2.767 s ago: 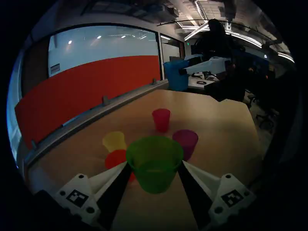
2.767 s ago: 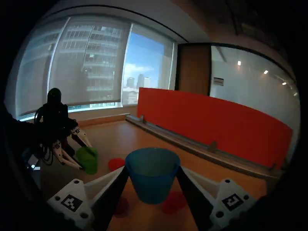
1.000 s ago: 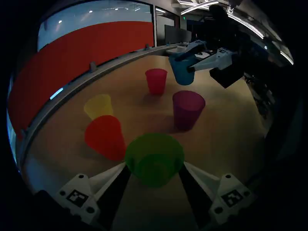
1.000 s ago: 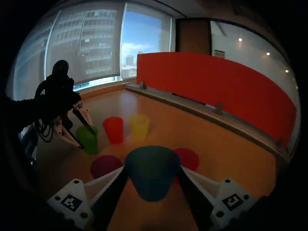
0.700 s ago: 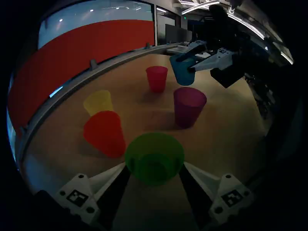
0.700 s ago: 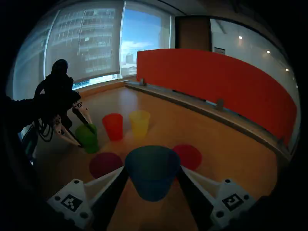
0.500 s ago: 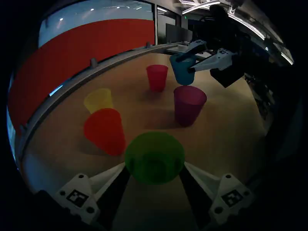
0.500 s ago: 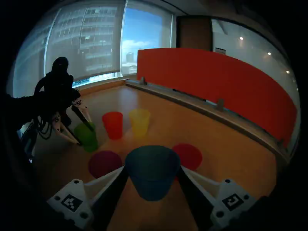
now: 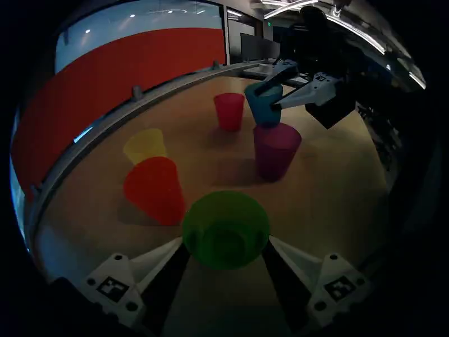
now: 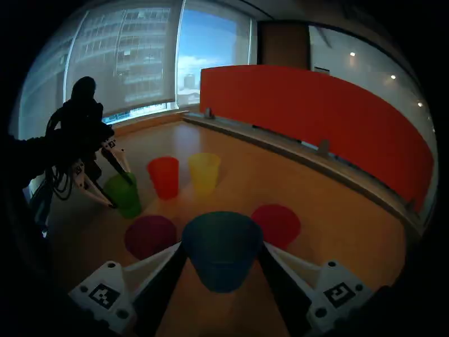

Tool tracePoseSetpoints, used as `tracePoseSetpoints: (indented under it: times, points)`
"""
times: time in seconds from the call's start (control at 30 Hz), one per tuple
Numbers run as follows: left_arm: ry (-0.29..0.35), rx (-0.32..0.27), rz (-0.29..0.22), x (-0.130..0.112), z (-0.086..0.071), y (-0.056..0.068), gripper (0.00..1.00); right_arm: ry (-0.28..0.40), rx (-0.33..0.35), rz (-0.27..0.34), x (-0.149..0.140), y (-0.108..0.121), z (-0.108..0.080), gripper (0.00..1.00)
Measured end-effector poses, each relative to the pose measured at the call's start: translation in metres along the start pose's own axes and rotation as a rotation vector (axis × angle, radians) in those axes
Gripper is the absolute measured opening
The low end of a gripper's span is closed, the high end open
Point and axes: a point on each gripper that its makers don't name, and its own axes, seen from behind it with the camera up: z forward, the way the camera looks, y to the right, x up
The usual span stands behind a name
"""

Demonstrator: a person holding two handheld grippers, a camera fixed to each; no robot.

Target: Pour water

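Note:
My left gripper (image 9: 226, 247) is shut on a green cup (image 9: 225, 227), held low over the wooden table (image 9: 331, 185). In the right gripper view the same green cup (image 10: 124, 194) and the left gripper (image 10: 106, 182) sit at the left. My right gripper (image 10: 222, 264) is shut on a blue cup (image 10: 222, 247). The left gripper view shows that blue cup (image 9: 265, 104) in the right gripper (image 9: 283, 95), just above and behind the purple cup (image 9: 275, 149). The purple cup (image 10: 150, 236) stands left of the blue one.
On the table stand a red cup (image 9: 154, 188), a yellow cup (image 9: 145, 146) and a pink cup (image 9: 229, 111); the right gripper view has the red cup (image 10: 163, 176), yellow cup (image 10: 204, 171) and pink cup (image 10: 276, 224). A red partition (image 10: 325, 126) lines the table's far edge.
Both grippers dipped from a high view to look down on the cups. The right gripper then carried the blue cup closer over the purple cup. The green cup stayed in the left gripper.

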Motion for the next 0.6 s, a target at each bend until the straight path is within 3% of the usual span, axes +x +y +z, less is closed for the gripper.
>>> tracePoseSetpoints:
  times: [0.6]
  points:
    - [-0.023, -0.003, -0.004, -0.012, -0.007, 0.004, 0.84, -0.032, -0.003, 0.035, -0.026, 0.002, 0.015, 0.90]
